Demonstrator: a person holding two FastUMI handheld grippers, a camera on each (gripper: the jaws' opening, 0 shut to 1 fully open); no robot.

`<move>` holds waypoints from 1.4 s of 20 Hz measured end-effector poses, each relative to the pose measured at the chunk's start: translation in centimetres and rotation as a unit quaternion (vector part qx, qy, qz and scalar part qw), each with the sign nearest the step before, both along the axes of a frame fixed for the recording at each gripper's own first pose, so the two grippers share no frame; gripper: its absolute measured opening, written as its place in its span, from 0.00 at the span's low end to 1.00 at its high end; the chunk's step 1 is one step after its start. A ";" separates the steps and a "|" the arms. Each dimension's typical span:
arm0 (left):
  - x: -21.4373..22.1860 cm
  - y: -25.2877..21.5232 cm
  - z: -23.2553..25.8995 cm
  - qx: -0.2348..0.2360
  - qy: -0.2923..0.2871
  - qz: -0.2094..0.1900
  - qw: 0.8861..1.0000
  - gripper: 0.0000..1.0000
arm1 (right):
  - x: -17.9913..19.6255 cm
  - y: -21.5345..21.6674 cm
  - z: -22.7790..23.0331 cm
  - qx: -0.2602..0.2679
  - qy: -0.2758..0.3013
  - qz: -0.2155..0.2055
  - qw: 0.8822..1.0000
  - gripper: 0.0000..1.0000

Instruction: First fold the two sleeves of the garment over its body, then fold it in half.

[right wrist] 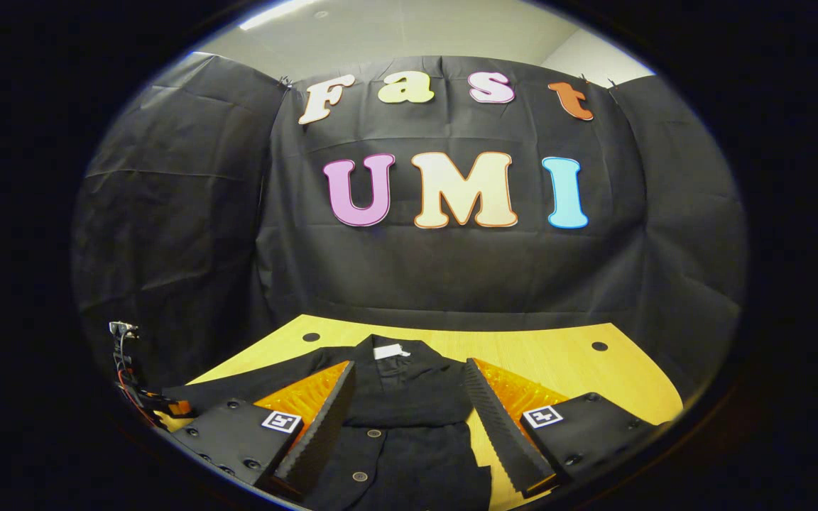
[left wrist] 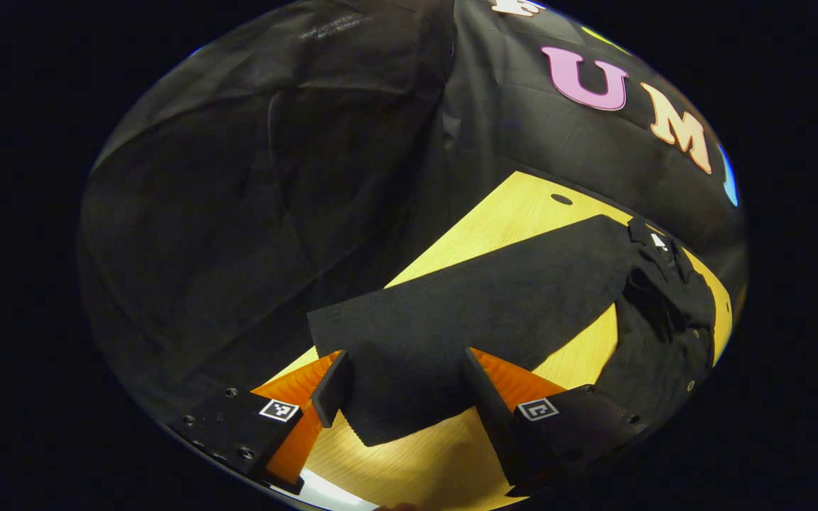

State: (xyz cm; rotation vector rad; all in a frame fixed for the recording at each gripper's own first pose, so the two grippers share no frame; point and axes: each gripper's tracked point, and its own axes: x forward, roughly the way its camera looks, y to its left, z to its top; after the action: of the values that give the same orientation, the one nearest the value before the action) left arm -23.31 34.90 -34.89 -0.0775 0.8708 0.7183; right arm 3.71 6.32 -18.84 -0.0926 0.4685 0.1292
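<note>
- The left gripper [left wrist: 405, 401] has its jaws wide apart and holds nothing; they hang over the free end of the garment's sleeve [left wrist: 480, 312], which lies flat on the wooden table [left wrist: 515, 213].
- In the left gripper view this sleeve is a long dark band. Its long axis runs from between the jaws away toward the collar [left wrist: 654, 238], so the collar is at the far end and the cuff end is the near one. The cuff edge lies just in front of the fingers, between them.
- The black buttoned jacket [right wrist: 409, 397] lies spread on the same table, front side up, with the collar and its small white label [right wrist: 389, 351] at the side toward the booth wall. The cloth is dark, matt and thin-looking; I judge that it will bend easily and may slip or wrinkle when it is lifted.
- The right gripper [right wrist: 409, 419] is also wide open and empty. It hovers over the jacket's body, below the collar, with the buttons between its fingers.
- In the right gripper view the other sleeve goes out from the collar to the left, toward the left gripper [right wrist: 167, 408], which is seen small at the table's edge.
- My judgement: no sleeve is folded yet, and the left gripper is the nearer one to take a sleeve end and carry it toward the collar line.
</note>
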 end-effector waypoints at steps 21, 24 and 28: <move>7.2 -2.7 5.1 0.029 -0.056 -0.048 0.997 0.00 | -3.0 -3.7 0.5 0.019 0.000 0.000 1.000 0.94; 11.0 -4.2 6.7 0.030 -0.074 -0.089 0.993 0.00 | -3.2 -4.8 0.6 0.024 -0.002 -0.015 1.000 0.94; 15.5 -6.6 8.3 0.039 -0.097 -0.141 0.984 0.00 | -3.9 -6.2 0.7 0.026 -0.005 -0.035 0.999 0.94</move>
State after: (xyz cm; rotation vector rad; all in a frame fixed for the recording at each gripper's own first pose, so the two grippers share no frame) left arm -7.76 28.30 -26.57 0.0455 0.6491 0.4696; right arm -0.22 0.12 -18.09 -0.0252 0.4567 0.0721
